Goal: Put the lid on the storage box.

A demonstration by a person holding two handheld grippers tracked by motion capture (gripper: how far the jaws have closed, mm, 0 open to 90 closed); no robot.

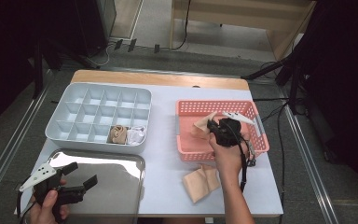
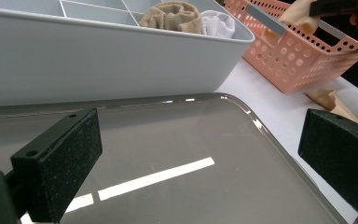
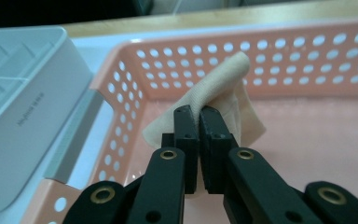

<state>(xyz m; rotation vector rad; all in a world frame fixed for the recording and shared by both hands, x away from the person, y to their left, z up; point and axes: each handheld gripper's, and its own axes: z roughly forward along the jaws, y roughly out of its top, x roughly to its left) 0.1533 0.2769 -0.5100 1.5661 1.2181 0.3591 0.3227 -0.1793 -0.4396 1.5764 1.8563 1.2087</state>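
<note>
My right gripper (image 1: 213,125) hangs over the pink basket (image 1: 214,105), shut on a beige cloth (image 1: 199,125). In the right gripper view the jaws (image 3: 198,122) pinch a fold of that cloth (image 3: 219,84), which drapes down inside the basket (image 3: 284,56). At the lower left my left gripper (image 1: 81,174) stands open above the shiny steel tray (image 1: 116,186). Nothing lies between its pads (image 2: 60,158) in the left gripper view. A second beige cloth (image 1: 200,182) lies flat on the table in front of the basket.
A grey compartment organizer (image 1: 98,116) sits at the back left. Its front row holds a rolled beige item (image 1: 117,134) and a white one (image 1: 136,135). The organizer's wall (image 2: 98,56) rises just beyond the tray (image 2: 168,140). The table's right edge runs close to the basket.
</note>
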